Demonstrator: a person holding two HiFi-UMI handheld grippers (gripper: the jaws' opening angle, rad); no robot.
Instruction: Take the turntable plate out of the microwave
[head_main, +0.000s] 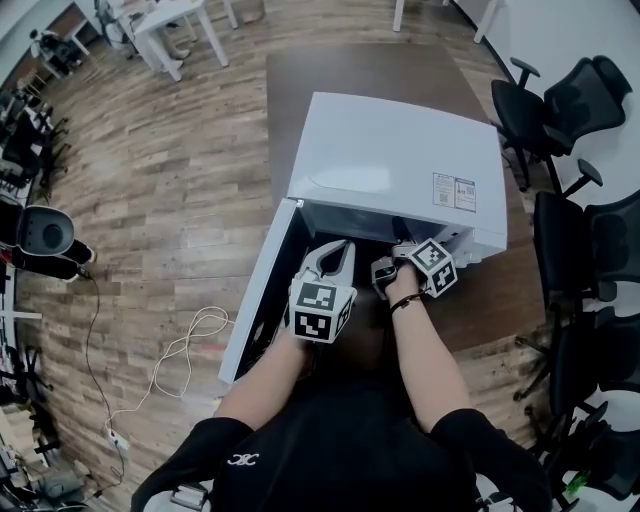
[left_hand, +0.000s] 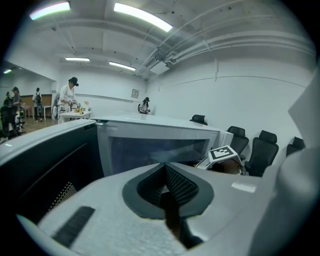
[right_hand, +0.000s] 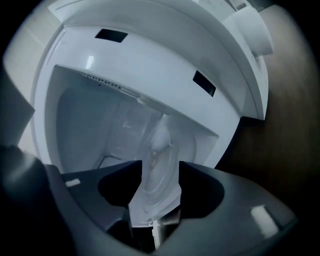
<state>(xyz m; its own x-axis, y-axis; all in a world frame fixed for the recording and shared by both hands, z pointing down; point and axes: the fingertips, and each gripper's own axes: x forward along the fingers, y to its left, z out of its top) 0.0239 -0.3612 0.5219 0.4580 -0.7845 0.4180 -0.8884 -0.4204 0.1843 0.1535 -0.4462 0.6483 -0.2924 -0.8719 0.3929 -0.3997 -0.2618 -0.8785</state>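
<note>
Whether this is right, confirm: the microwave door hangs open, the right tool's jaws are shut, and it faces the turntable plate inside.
One slip: the right tool stands open, jaws apart, as the right gripper view shows. The microwave door does hang open, and the tool faces the turntable plate inside.

Both forearms (head_main: 432, 362) reach forward side by side to the open front of the microwave (head_main: 400, 160). The left gripper (head_main: 338, 249) points at its opening with jaws pressed together. The right gripper (right_hand: 160, 172) aims into the cavity, jaws wide apart, clamping nothing.
</note>
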